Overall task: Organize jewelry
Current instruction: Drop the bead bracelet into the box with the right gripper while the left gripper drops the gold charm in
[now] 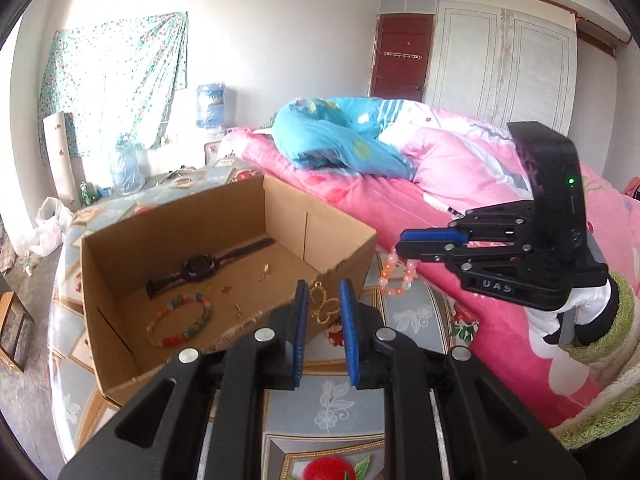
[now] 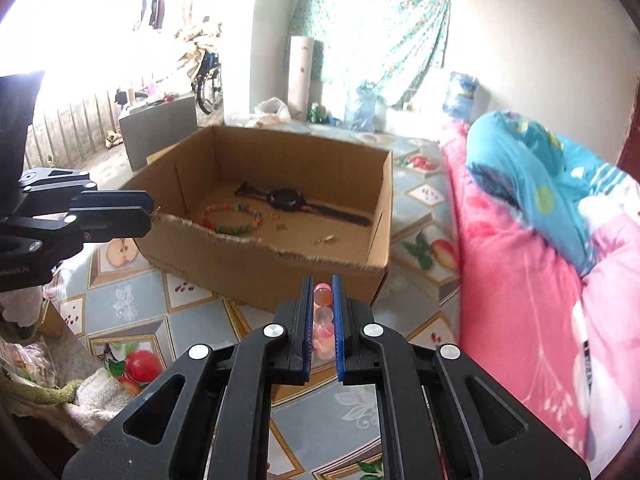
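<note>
Two tools loaded, both short of the drop. Largest first: one cardboard box sits on the table, near wall torn and ragged. My left tool is closed on one gold butterfly pendant, level with that torn rim, so I'm not yet over the opening. My right tool is clamped on one pink bead bracelet, which hangs outside the box's right corner, above the table.

Risks as I see them:
- Bracelet loop dangles below the tool; moving in low would likely snag it on the ragged box edge and pull it free.
- Pendant is thin and held by its edge; I judge it could twist out, or drop outside the box if released from where it is.
- Both tools converge on the same near wall, so a clash or a nudged box is possible; light cardboard will slide.
- Bed is just beside; anything that bounces could vanish into the quilt.

Count inside the box: one black watch, one multicoloured bead bracelet, and maybe four or five small gold bits, too small to count for sure.
</note>
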Action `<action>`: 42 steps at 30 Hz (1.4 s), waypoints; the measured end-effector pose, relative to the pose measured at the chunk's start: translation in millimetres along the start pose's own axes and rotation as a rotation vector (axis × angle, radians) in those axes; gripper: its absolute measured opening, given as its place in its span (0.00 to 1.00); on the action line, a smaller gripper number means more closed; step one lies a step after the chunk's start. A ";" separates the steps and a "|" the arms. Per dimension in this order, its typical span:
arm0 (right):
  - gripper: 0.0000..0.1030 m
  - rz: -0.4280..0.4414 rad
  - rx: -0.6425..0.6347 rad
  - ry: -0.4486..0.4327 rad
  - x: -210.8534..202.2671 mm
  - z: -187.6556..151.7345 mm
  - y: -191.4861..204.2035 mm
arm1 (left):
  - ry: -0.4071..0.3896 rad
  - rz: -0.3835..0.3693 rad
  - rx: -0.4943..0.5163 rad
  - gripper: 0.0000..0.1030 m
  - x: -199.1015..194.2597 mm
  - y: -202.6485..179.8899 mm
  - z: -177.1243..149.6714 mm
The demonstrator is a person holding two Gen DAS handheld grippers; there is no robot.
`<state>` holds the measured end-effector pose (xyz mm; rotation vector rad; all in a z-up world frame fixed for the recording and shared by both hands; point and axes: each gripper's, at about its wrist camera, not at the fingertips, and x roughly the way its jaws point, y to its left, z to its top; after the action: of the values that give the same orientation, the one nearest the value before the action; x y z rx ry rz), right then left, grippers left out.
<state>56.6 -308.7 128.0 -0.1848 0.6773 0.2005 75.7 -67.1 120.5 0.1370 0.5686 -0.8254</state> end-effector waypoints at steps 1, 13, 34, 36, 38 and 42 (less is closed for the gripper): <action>0.07 0.000 -0.008 -0.026 -7.4 8.7 -3.6 | -0.001 0.001 0.004 0.15 -0.9 4.2 7.0; 0.07 0.225 -0.060 0.085 60.5 99.0 -20.8 | 0.057 0.094 -0.049 0.15 21.1 59.8 39.8; 0.12 0.259 -0.003 0.356 134.7 85.7 -34.4 | 0.229 -0.037 -0.092 0.15 88.8 86.4 61.4; 0.15 0.261 0.040 0.291 120.3 88.9 -44.1 | 0.290 -0.071 -0.103 0.15 109.2 86.9 68.2; 0.16 0.269 0.080 0.234 108.4 89.2 -51.0 | 0.357 -0.089 -0.115 0.15 132.0 89.8 72.8; 0.17 0.275 0.121 0.169 95.5 86.1 -59.1 | 0.522 -0.111 -0.174 0.15 183.6 100.5 72.5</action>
<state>195.4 -333.8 139.1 0.0084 0.8802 0.4095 278.6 -143.3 74.5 0.1634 1.1446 -0.8449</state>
